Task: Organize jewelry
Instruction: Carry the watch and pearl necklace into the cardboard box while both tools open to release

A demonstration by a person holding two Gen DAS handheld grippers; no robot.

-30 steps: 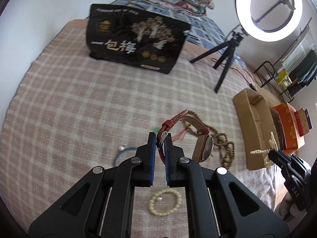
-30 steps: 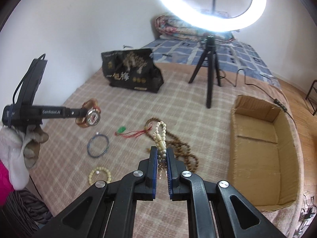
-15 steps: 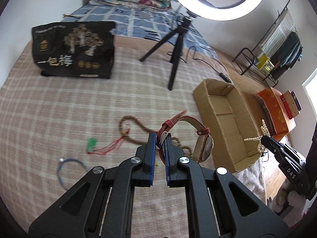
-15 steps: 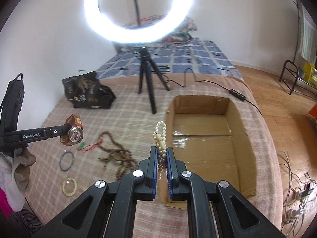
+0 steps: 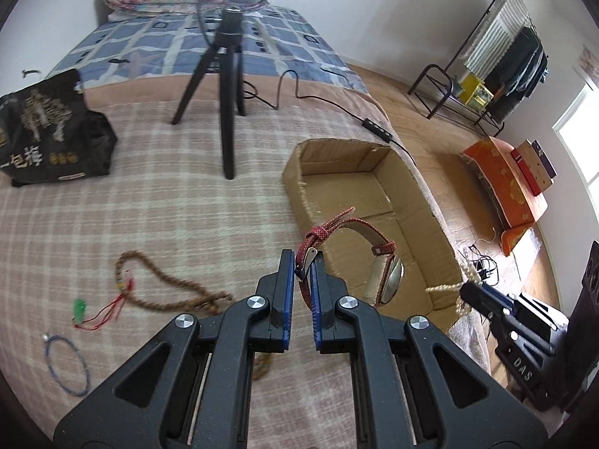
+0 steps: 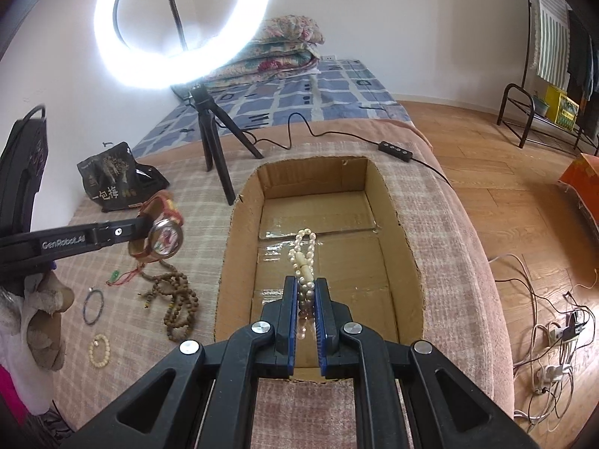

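Note:
My left gripper [image 5: 302, 262] is shut on the red strap of a wristwatch [image 5: 385, 280], held in the air by the near left wall of the open cardboard box [image 5: 295, 172]. The watch [image 6: 166, 237] also shows in the right wrist view. My right gripper [image 6: 306, 288] is shut on a white pearl strand [image 6: 304, 250], held over the box's inside [image 6: 408, 247]. On the bedspread lie a brown bead necklace [image 5: 168, 292], a green charm on red cord [image 5: 79, 308], a blue bangle [image 5: 67, 363] and a cream bead bracelet [image 6: 100, 350].
A ring light on a black tripod [image 5: 226, 86] stands behind the box, its cable [image 6: 397, 147] running along the bed edge. A black snack bag [image 5: 48, 131] lies at far left. Wooden floor with an orange box [image 5: 505, 183] lies to the right.
Both grippers have swung right from the jewelry pile to the cardboard box, still holding the watch and the pearls. The right gripper now hangs over the box.

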